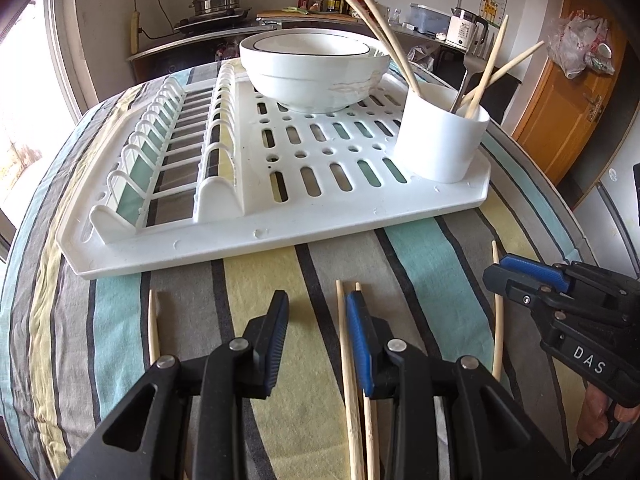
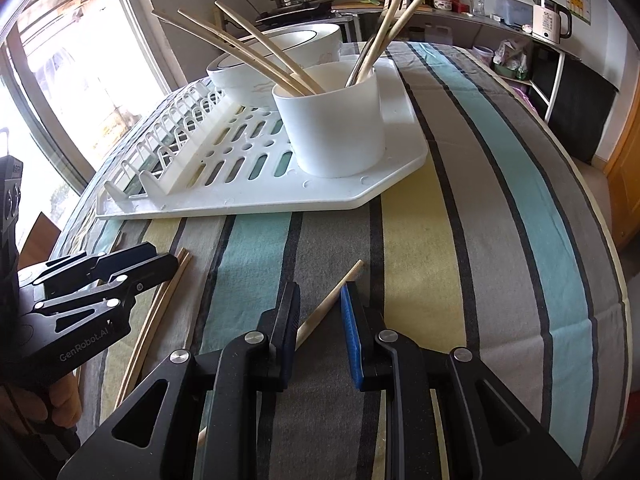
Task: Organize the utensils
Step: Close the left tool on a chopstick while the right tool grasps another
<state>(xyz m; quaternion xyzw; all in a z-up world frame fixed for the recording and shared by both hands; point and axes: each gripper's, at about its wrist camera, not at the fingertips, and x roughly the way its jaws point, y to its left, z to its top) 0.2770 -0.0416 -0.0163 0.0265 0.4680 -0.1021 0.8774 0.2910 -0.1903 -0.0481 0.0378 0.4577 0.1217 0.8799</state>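
On the striped tablecloth (image 2: 460, 200) I'm straddling a loose pale wooden chopstick (image 2: 328, 304) with my right gripper (image 2: 320, 320), jaws wide — next I'm closing, lifting toward the white cylindrical holder cup (image 2: 336, 120) on the white plastic drying rack (image 2: 256, 200); left gripper (image 1: 316, 340) is hovering, jaws wide, empty

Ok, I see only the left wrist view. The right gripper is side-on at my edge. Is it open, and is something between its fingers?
Observer: Open. In the right wrist view one chopstick lies between the right gripper fingers, not clamped.
Operator: Does it sit in the middle of the gap?
Observer: No. It crosses the gap diagonally on the striped cloth. Its near part runs under the left-hand finger, and its far tip points toward the white rack.
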